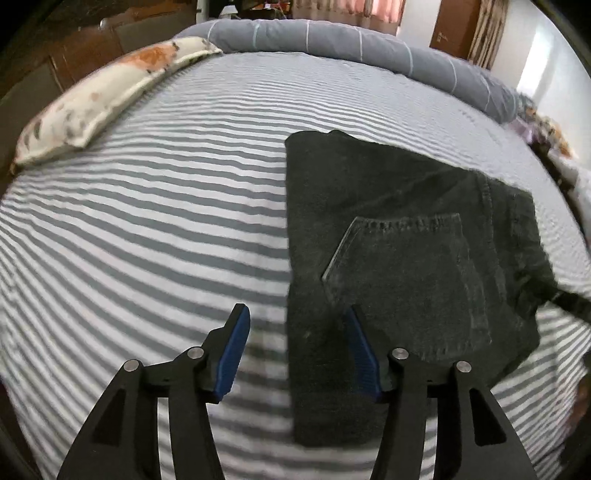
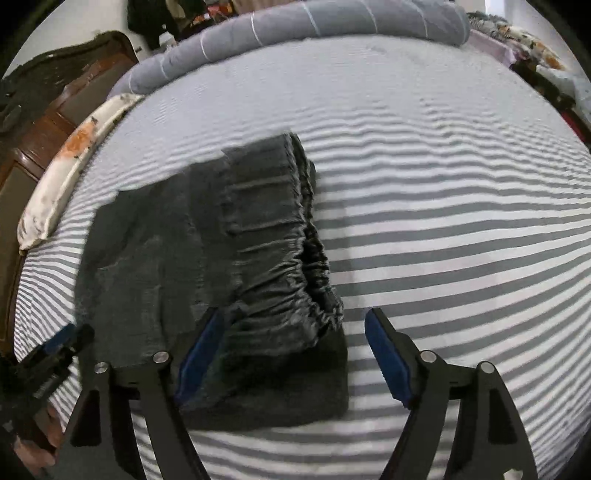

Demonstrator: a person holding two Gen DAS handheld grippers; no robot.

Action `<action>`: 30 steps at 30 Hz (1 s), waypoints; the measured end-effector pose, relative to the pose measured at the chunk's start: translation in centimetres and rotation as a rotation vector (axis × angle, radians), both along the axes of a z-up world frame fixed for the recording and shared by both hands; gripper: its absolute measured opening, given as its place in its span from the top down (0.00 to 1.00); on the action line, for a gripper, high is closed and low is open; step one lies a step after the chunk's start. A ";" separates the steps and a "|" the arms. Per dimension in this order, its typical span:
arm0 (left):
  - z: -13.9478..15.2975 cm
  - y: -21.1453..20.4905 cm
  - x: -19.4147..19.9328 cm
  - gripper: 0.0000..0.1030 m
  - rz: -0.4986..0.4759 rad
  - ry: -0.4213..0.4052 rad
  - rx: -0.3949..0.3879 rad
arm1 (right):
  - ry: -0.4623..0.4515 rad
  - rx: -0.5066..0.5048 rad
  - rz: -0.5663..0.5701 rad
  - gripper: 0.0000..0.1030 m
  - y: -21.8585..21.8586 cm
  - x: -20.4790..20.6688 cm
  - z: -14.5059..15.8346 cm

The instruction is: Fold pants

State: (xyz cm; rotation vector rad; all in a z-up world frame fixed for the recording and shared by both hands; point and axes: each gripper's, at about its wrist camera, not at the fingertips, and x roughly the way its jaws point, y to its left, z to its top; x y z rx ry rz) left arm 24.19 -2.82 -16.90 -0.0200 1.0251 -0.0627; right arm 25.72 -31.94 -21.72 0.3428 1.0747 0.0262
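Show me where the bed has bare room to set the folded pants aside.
Bare striped sheet lies between the pants and the floral pillow, and again right of the waistband up to the rolled grey duvet. It is crowded only at the pants.

A: What is filling the view?
B: A grey-striped bed [image 1: 147, 221] is filling it, a rolled grey duvet [image 1: 332, 37] lying along its far edge.
A: And beside it?
B: A dark wooden headboard [image 2: 55, 110] is standing behind a floral pillow [image 1: 92, 103].
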 end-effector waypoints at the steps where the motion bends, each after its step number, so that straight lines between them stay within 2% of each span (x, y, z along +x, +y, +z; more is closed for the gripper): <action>1: 0.4 -0.3 -0.8 0.46 -0.022 -0.009 0.024 | -0.013 0.001 -0.003 0.26 0.1 -0.4 0.6; 3: 1.1 -0.8 -1.9 0.43 -0.042 -0.022 0.037 | -0.055 -0.020 0.001 0.26 0.8 -1.8 2.2; 6: 2.2 -0.9 -4.6 0.33 -0.045 -0.023 -0.012 | -0.111 -0.043 0.013 0.24 1.8 -4.4 4.3; 8: 3.1 -1.3 -6.9 0.31 -0.047 -0.040 -0.035 | -0.143 -0.039 0.016 0.20 2.1 -6.2 5.3; 12: 4.1 -1.6 -10.6 0.24 -0.050 -0.082 -0.007 | -0.217 -0.066 0.027 0.11 3.2 -9.9 7.0; 16: 4.1 -1.4 -12.1 0.22 -0.033 -0.092 0.029 | -0.278 -0.077 0.084 0.06 3.8 -12.7 7.0; 20: 4.1 -1.8 -12.4 0.22 -0.003 -0.125 0.075 | -0.309 -0.068 0.131 0.06 4.4 -13.6 6.3; 23: 3.7 -2.0 -12.1 0.22 0.018 -0.128 0.104 | -0.331 -0.100 0.165 0.05 4.9 -13.7 5.6; 25: 3.5 -2.3 -12.0 0.22 0.024 -0.132 0.127 | -0.307 -0.088 0.156 0.04 4.7 -13.4 4.9; 30: 2.9 -3.8 -11.7 0.22 -0.001 -0.147 0.188 | -0.342 -0.078 0.073 0.03 3.2 -13.5 5.1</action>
